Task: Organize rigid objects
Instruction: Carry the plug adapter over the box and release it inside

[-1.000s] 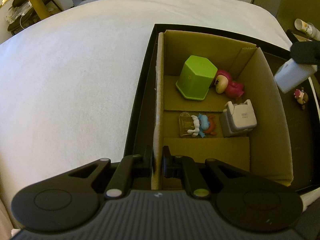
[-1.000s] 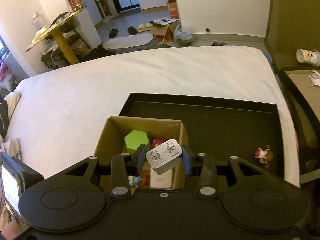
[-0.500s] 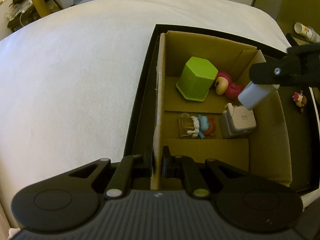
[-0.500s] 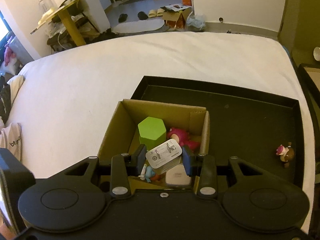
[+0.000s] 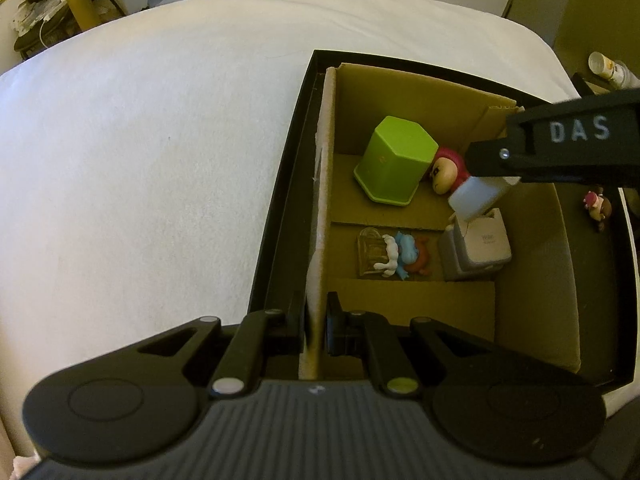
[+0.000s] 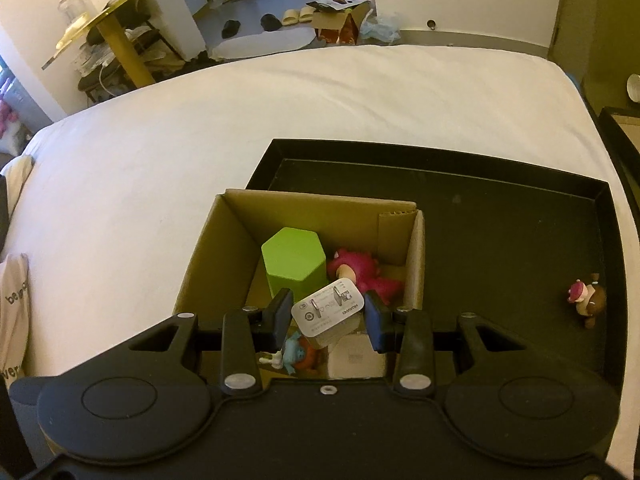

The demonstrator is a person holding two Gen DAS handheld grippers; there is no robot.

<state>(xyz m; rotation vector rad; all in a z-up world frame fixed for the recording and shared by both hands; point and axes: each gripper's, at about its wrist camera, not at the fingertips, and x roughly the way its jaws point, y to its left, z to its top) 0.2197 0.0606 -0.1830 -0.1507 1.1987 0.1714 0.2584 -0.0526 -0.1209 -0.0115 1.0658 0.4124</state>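
Note:
A cardboard box (image 5: 532, 280) (image 6: 208, 256) stands in a black tray (image 6: 520, 240) on a white bed. It holds a green hexagonal cup (image 5: 394, 160) (image 6: 294, 260), a pink doll (image 5: 446, 168) (image 6: 360, 276), a blue figure (image 5: 404, 254) (image 6: 298, 354) and a white block (image 5: 478, 246). My left gripper (image 5: 316, 326) is shut on the box's left wall. My right gripper (image 6: 328, 318) has its fingers spread slightly wider than the white charger (image 6: 328, 310) (image 5: 476, 196), which sits between them above the box's inside.
A small brown and pink figure (image 6: 586, 298) (image 5: 598, 208) lies on the tray floor to the right of the box. White bedding (image 5: 140, 160) spreads to the left and behind. A gold table (image 6: 108, 32) and floor clutter stand beyond the bed.
My right gripper has carried the charger leftward and down over the box, and its fingers have parted from the charger's sides. My left gripper stays on the box wall.

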